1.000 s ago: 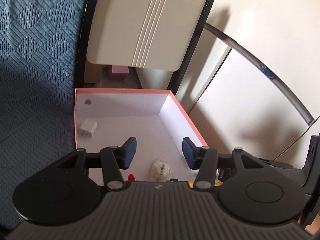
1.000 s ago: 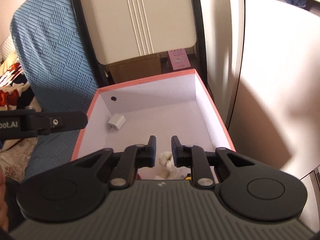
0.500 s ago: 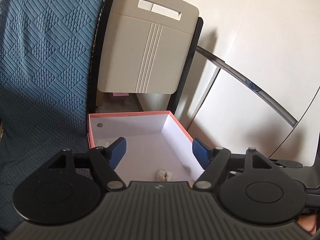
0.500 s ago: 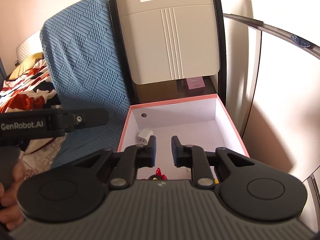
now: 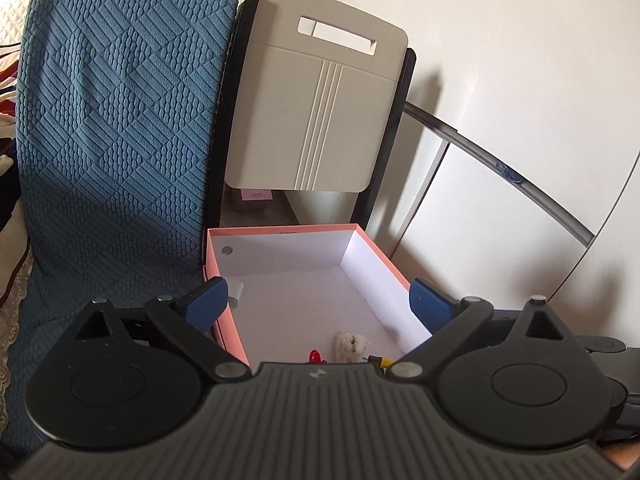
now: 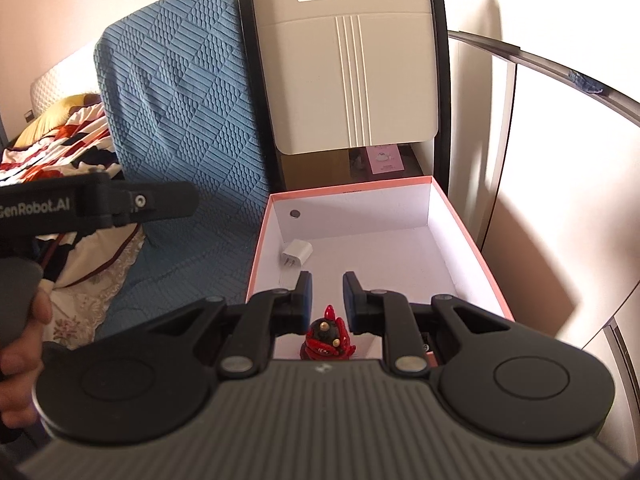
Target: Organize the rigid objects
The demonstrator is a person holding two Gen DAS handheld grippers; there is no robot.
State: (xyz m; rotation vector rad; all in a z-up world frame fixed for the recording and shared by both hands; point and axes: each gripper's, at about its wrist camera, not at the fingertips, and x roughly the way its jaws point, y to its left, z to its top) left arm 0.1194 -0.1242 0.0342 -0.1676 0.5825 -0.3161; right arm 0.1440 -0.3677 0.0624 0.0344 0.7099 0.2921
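"GenRobot.AI" is printed on the side of the left tool (image 6: pixel 96 204), seen from the right wrist camera. The pink-rimmed box (image 6: pixel 492 276) with a white inside holds a white charger plug (image 6: pixel 295 253) near its far left corner, prongs aimed toward the camera, a red and black figurine (image 6: pixel 327 334) standing upright at the near end, and a small white fluffy toy (image 5: pixel 352 345). The left tool (image 5: pixel 320 304) is spread wide and empty; the right tool (image 6: pixel 325 298) has a narrow gap, holding nothing, above the figurine.
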